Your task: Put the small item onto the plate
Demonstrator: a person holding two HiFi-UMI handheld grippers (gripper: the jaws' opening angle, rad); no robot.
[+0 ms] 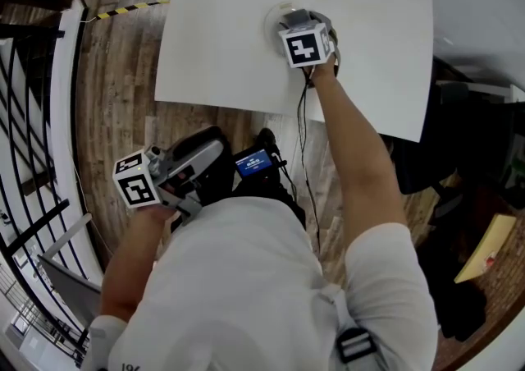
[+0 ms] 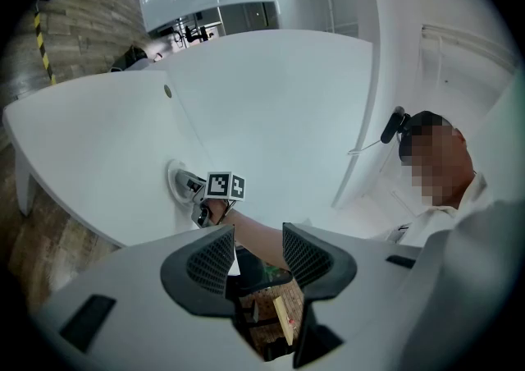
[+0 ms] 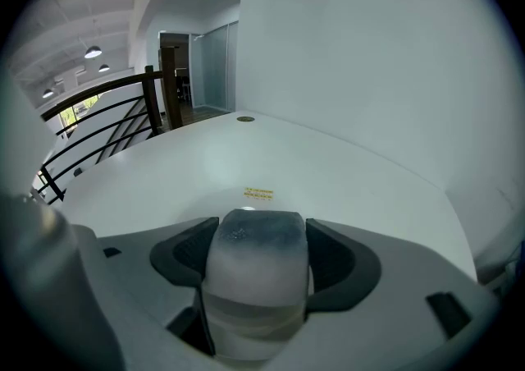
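My right gripper reaches out over the white table and hovers at a round white plate near the table's middle. In the right gripper view its jaws are shut on the small item, a pale grey-white block that fills the gap. The plate's surface lies just ahead of it and carries a small yellow label. My left gripper hangs off the table close to my body. Its jaws stand open with nothing between them. From there the plate and right gripper show far off.
A black metal railing runs along the left over wooden floor marked with yellow-black tape. A device with a blue screen sits at my waist. Dark furniture stands right of the table.
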